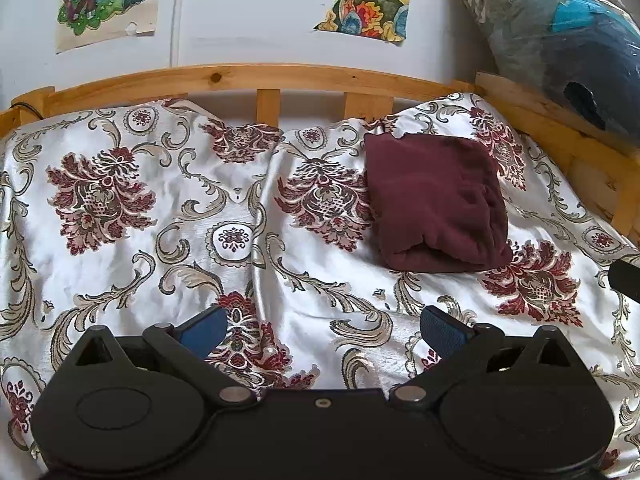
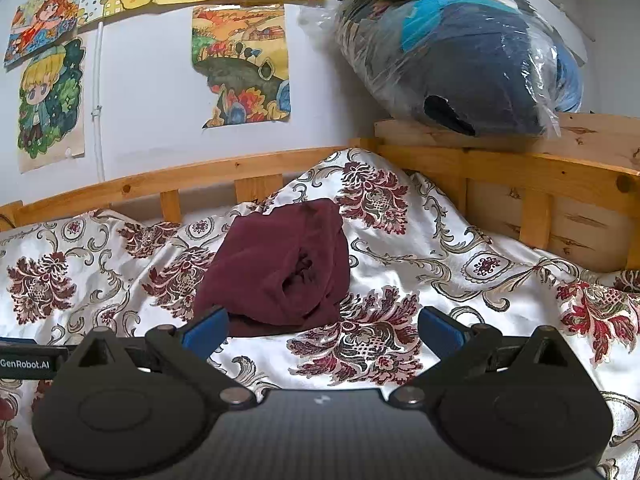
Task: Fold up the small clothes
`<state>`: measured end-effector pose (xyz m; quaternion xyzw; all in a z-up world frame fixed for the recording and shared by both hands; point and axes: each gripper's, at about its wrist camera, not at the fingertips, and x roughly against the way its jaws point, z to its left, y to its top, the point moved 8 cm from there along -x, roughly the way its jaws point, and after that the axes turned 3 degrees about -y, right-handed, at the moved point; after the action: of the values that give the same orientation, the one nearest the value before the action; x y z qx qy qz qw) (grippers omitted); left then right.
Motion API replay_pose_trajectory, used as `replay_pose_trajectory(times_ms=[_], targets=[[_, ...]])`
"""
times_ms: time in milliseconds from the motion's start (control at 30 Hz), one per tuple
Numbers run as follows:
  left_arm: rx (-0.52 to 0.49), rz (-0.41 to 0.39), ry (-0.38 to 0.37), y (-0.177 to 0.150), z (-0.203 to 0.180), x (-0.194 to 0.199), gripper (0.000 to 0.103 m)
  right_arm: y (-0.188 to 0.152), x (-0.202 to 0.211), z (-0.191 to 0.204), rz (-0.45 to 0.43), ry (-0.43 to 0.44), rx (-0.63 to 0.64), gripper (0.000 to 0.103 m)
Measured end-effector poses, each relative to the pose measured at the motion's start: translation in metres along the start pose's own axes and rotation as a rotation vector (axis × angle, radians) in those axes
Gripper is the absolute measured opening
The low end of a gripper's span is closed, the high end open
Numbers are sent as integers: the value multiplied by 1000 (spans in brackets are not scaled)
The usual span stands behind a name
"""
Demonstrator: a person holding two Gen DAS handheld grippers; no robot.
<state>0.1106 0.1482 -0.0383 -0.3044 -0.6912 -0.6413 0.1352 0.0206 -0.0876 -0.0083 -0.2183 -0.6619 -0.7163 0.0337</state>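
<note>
we are holding the left gripper [image 1: 322,330] and right gripper [image 2: 322,330] spread and empty at lower centre; the maroon garment [image 1: 434,204] is lying folded right of centre, apparently finished.

Only readable text: "GenRobot.AI", white on a black strap or band [image 2: 25,363] at the left edge of the right wrist view. Drawings on the wall carry no legible lettering. Left wrist view has no readable text.
</note>
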Motion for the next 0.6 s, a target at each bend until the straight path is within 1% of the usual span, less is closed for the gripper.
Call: replay_pose_trajectory(times_ms=[233,600], targets=[[17,6,5,-1,1,-1,102,-1,-1,3,2,2,12,103],[14,2,-6,-1,-1,0,102,-2,-2,4,8,-3,21,103]])
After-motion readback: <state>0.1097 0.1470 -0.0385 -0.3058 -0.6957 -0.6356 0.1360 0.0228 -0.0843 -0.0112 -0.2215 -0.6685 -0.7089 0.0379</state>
